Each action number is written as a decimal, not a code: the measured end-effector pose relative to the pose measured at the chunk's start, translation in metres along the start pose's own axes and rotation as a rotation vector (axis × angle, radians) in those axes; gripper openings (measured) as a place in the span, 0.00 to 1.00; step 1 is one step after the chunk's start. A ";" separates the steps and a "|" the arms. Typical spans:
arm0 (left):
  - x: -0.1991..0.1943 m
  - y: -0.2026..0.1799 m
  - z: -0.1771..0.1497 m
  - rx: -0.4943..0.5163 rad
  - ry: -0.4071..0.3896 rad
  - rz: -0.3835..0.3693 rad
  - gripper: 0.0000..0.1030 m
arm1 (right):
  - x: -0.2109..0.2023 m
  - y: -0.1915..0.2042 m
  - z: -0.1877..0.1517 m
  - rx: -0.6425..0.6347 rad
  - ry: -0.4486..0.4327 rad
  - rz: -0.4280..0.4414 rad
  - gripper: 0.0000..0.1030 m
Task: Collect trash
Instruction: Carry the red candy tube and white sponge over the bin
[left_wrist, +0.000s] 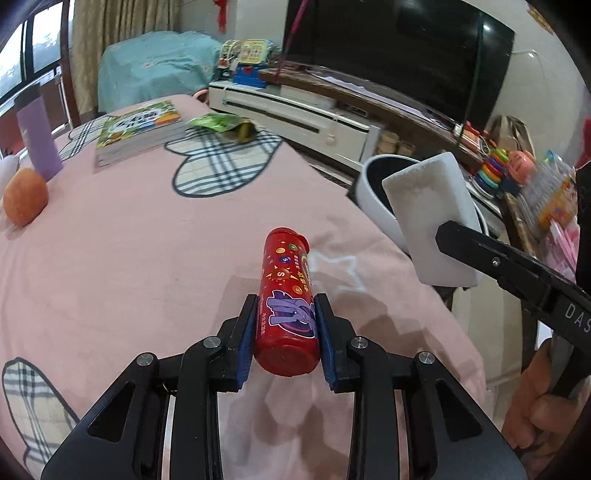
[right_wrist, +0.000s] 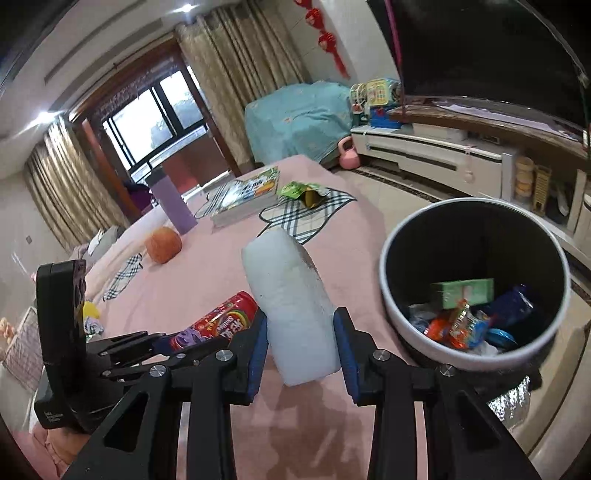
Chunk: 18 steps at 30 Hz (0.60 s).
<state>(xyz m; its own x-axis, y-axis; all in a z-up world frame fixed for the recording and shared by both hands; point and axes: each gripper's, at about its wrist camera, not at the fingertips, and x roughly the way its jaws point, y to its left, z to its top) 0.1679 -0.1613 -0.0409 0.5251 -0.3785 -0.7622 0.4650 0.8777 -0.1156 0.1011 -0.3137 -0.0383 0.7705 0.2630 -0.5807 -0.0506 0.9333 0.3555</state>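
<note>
Left wrist view: the left gripper (left_wrist: 285, 325) is clenched on a red tube (left_wrist: 287, 302), its 2 blue pads pressed against the tube's sides near the base, the capped end pointing away over the pink counter (left_wrist: 155, 251). To the right, the right gripper (left_wrist: 448, 236) grasps a white sponge (left_wrist: 428, 218), held up in front of the white bin (left_wrist: 373, 199) that stands just beyond the counter's edge. Farther back on the counter lie a book (left_wrist: 142, 129), a green wrapper (left_wrist: 221, 123), a purple bottle (left_wrist: 37, 136) and an orange (left_wrist: 26, 195). Right wrist view: the right gripper (right_wrist: 301, 332) is closed on the sponge (right_wrist: 291, 302), which stands upright and slightly tilted between the 2 blue pads. The bin (right_wrist: 399, 317) sits to the right, beside the counter (right_wrist: 207, 280), and holds a green box (right_wrist: 463, 291) and several bright wrappers (right_wrist: 458, 330). At lower left the left gripper (right_wrist: 166, 343) holds the tube (right_wrist: 218, 321) low over the counter, whether touching it cannot be told. The book (right_wrist: 247, 197), green wrapper (right_wrist: 301, 192), bottle (right_wrist: 171, 203) and orange (right_wrist: 163, 244) rest on the far side.
</note>
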 end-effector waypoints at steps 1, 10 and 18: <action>-0.001 -0.004 -0.001 0.007 0.000 -0.004 0.28 | -0.003 -0.002 -0.001 0.007 -0.004 -0.001 0.34; -0.008 -0.025 -0.002 0.030 -0.006 -0.018 0.27 | -0.029 -0.028 -0.010 0.065 -0.043 -0.018 0.34; -0.009 -0.044 0.003 0.061 -0.011 -0.036 0.27 | -0.040 -0.049 -0.014 0.113 -0.064 -0.037 0.34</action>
<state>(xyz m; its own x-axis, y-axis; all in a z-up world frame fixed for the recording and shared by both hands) 0.1449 -0.1977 -0.0268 0.5154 -0.4127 -0.7510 0.5262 0.8442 -0.1028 0.0635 -0.3662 -0.0429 0.8097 0.2094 -0.5482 0.0475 0.9077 0.4170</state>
